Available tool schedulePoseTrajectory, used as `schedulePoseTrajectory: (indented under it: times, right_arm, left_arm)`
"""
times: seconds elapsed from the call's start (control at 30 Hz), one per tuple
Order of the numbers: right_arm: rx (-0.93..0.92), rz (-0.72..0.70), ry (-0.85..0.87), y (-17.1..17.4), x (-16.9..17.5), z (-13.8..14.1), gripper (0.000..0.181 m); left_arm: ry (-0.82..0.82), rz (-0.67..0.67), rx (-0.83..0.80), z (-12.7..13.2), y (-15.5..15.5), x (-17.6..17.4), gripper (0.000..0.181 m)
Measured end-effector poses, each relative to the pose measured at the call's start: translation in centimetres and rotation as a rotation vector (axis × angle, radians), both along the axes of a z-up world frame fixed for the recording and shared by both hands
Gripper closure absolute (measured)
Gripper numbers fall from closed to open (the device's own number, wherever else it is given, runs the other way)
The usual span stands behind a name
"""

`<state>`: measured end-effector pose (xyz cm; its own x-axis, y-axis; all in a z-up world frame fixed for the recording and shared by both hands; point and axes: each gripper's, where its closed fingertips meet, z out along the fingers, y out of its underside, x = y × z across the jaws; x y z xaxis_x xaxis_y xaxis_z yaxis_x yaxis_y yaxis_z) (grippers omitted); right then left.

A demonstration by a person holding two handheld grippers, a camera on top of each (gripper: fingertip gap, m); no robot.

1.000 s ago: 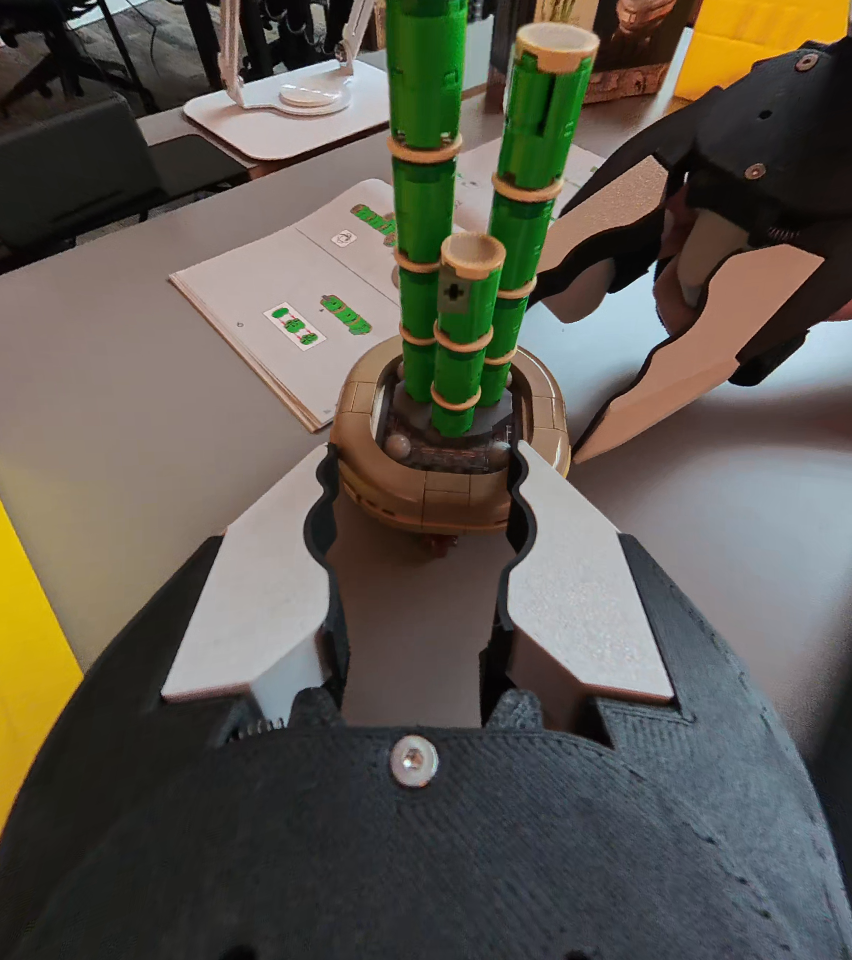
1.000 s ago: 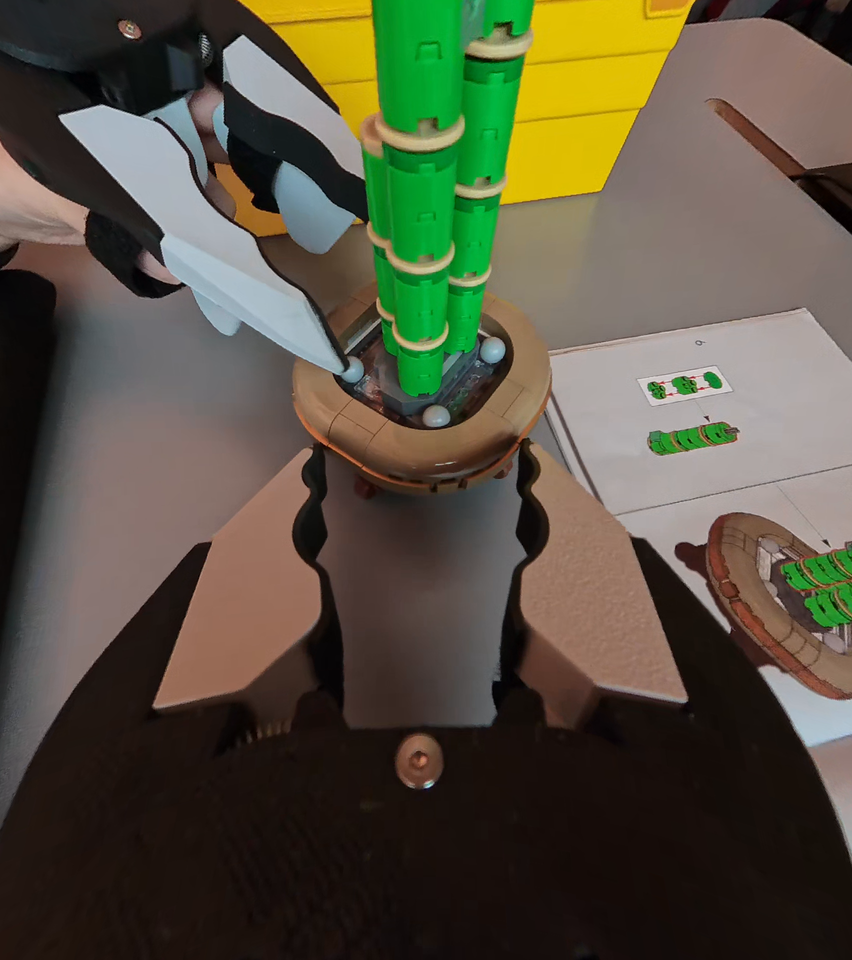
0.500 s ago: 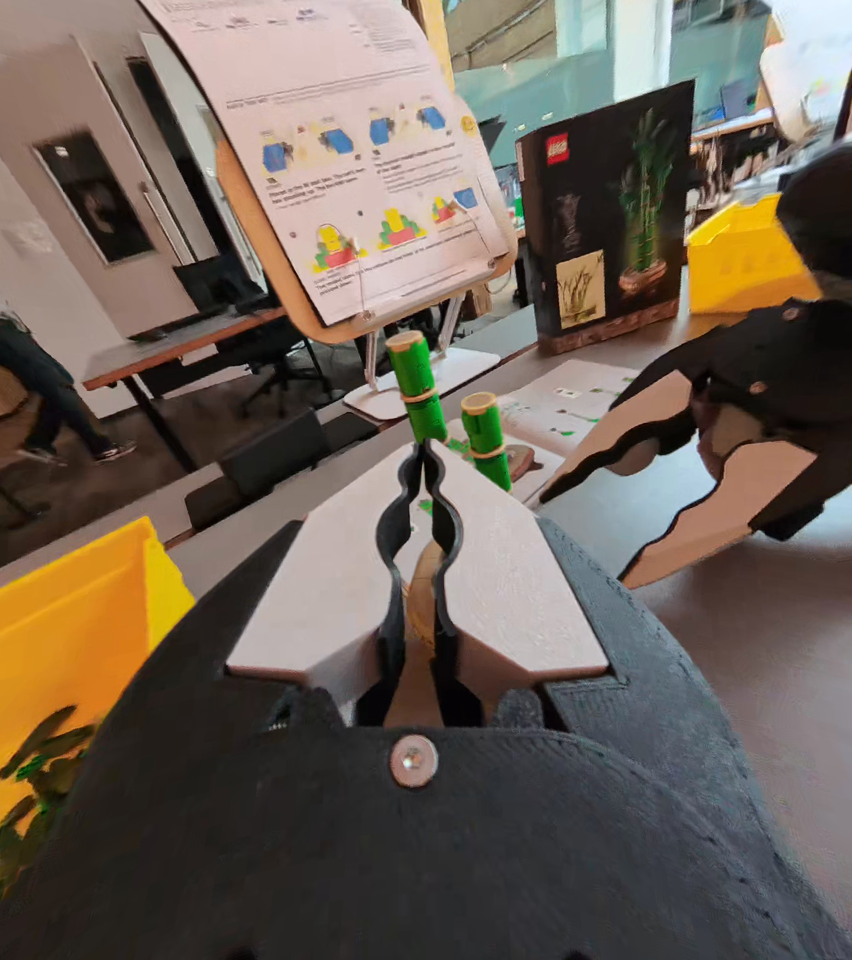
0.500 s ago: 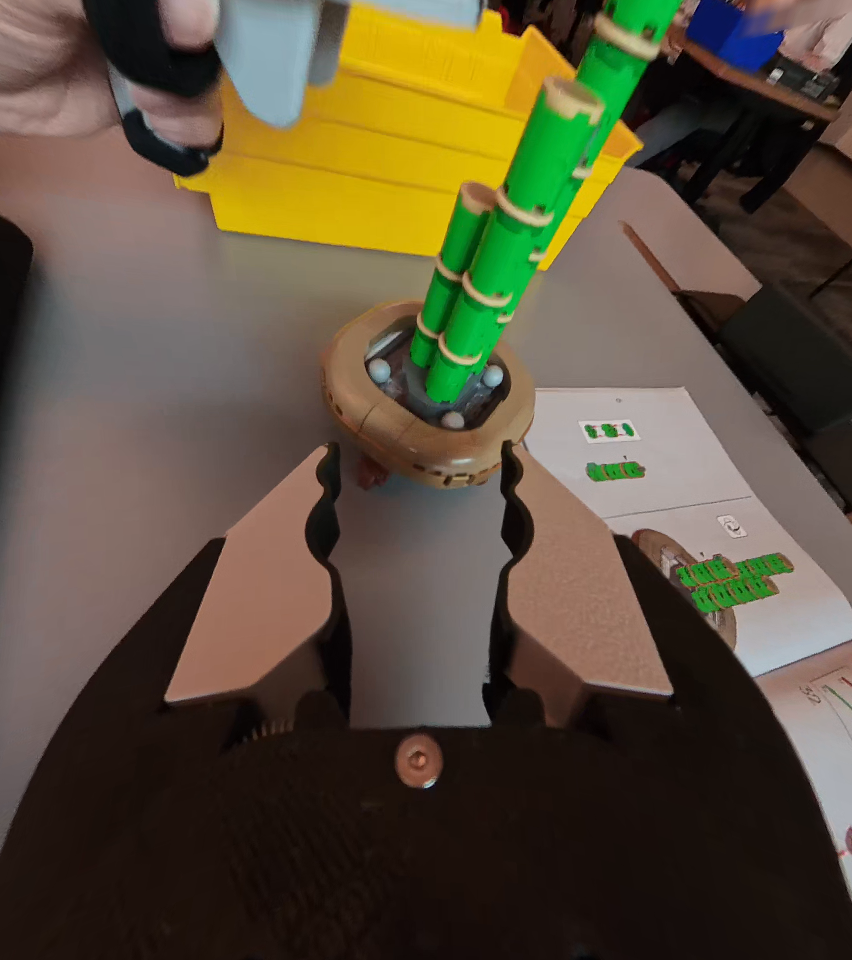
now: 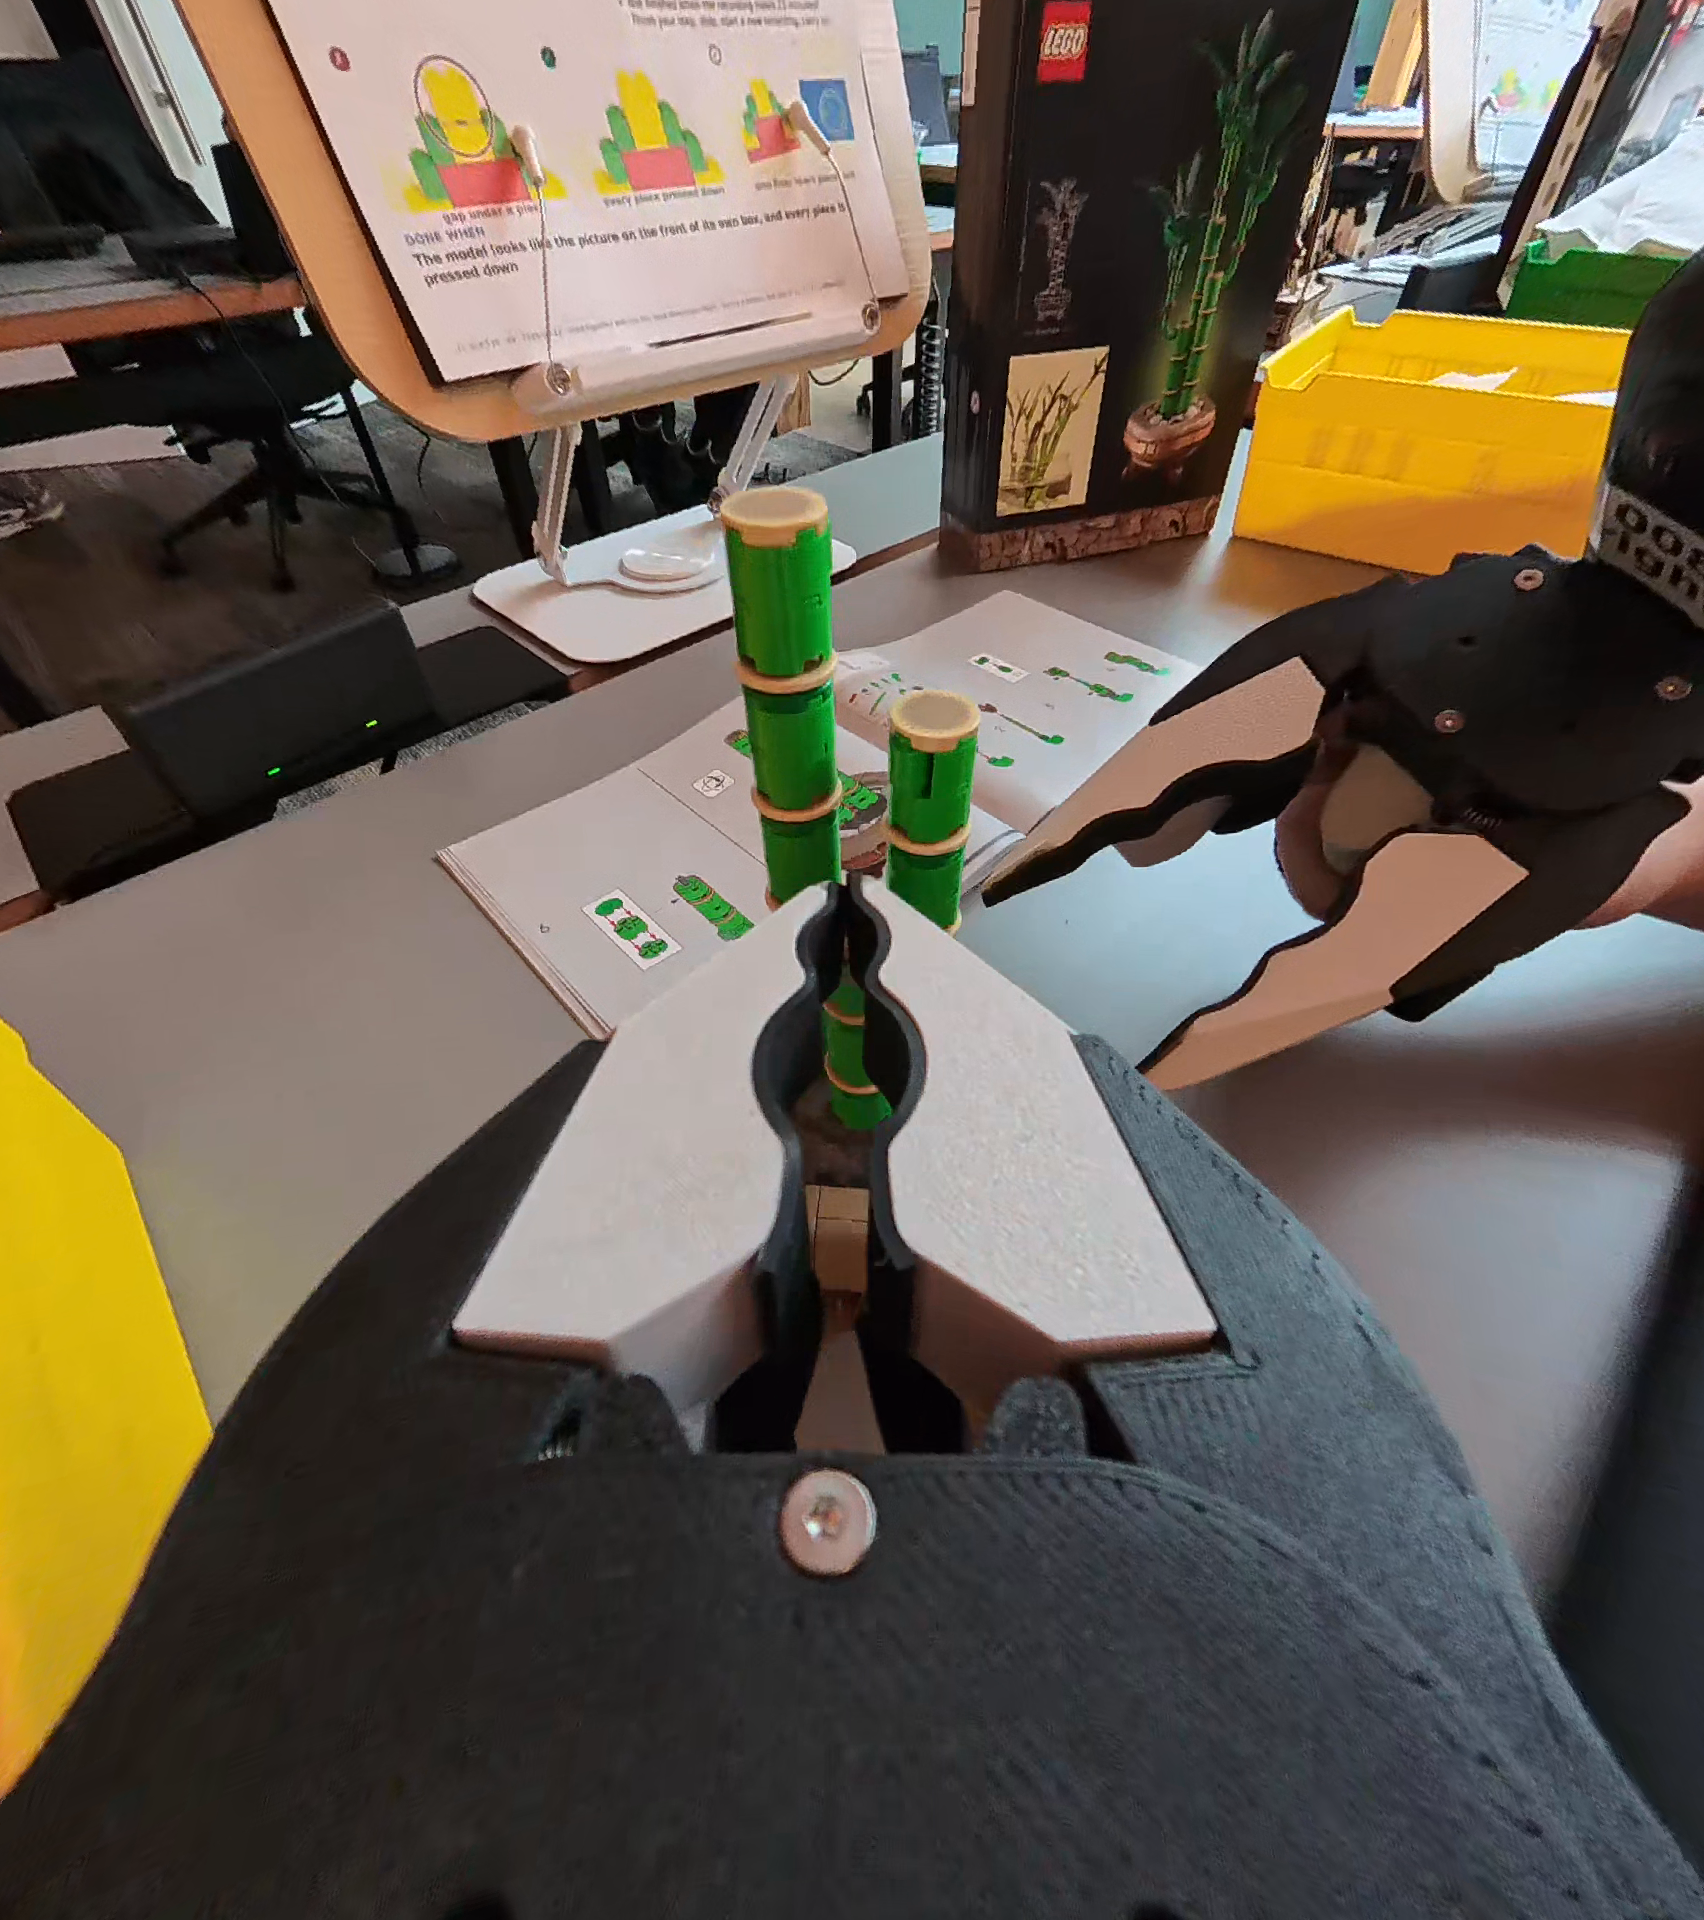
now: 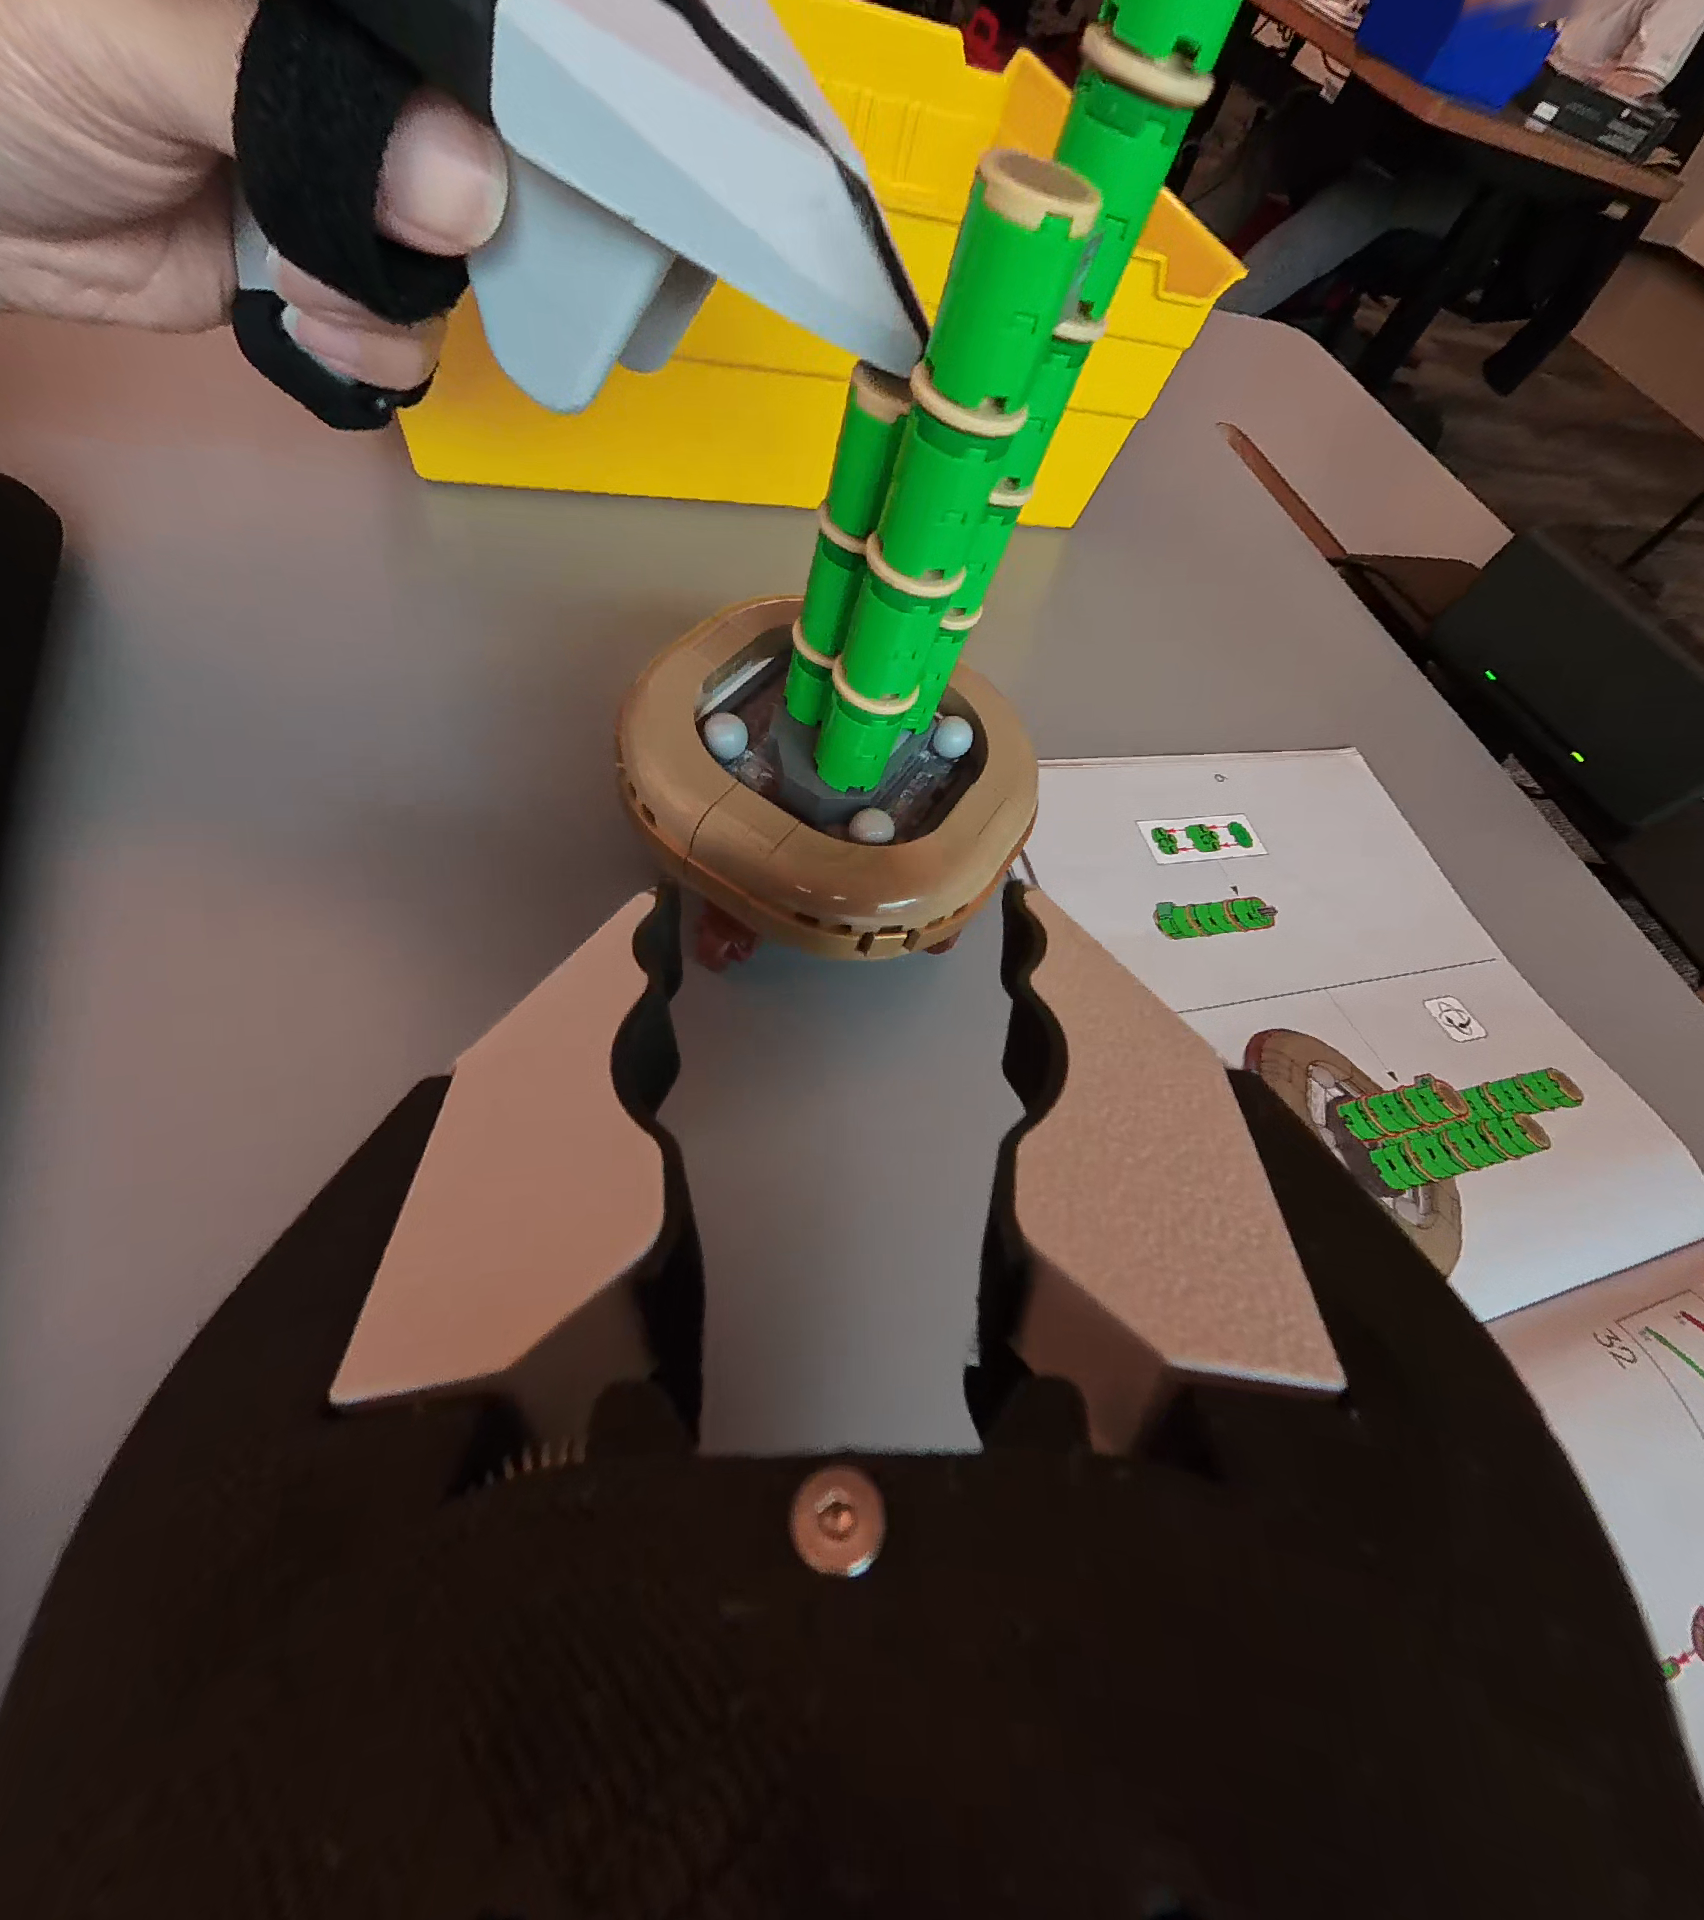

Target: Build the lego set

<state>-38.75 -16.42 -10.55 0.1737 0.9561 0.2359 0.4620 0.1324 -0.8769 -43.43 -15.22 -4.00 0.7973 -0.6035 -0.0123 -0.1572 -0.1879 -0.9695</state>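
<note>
Left gripper [image 5: 846, 902] closed since, atop bamboo stalks [image 6: 941, 488]

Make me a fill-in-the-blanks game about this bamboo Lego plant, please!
The tan pot holds ____ green bamboo stalks.
The bin behind the pot is coloured ____.
The right gripper holds nothing and is ____.
The left gripper, above the shortest stalk, is ____.
Missing words: three; yellow; open; shut.

Left hand-held gripper [image 5: 846, 902] has fingers pressed together; right hand-held gripper [image 6: 837, 914] gapes wide.
</note>
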Motion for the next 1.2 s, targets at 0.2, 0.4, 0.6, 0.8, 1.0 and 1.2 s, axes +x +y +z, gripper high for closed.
schedulePoseTrajectory:
  times: [0.2,0.4,0.6,0.8,1.0,1.2]
  right_arm:
    - [0.014,0.003,-0.021,0.0,0.4,-0.2,0.119]
    - [0.028,0.001,-0.04,0.1,1.0,-0.1,0.118]
    - [0.144,-0.162,0.085,0.4,6.3,7.2,0.098]
    - [0.274,-0.465,0.298,1.6,18.9,21.7,0.094]
    - [0.197,-0.561,0.367,4.0,22.1,30.8,0.065]
    - [0.027,-0.665,0.159,7.4,23.7,20.7,0.049]
  left_arm:
    - [-0.044,-0.016,0.012,0.9,0.1,0.5,0.181]
    - [0.0,-0.007,-0.001,0.2,0.3,0.5,0.181]
    - [-0.309,0.056,0.175,7.2,-5.1,-1.2,0.181]
    - [-0.054,0.008,0.272,15.4,-8.4,4.9,0.133]
    - [0.239,-0.03,0.126,20.3,-3.1,13.9,0.067]
    - [0.267,0.059,-0.147,8.3,1.3,16.4,0.035]
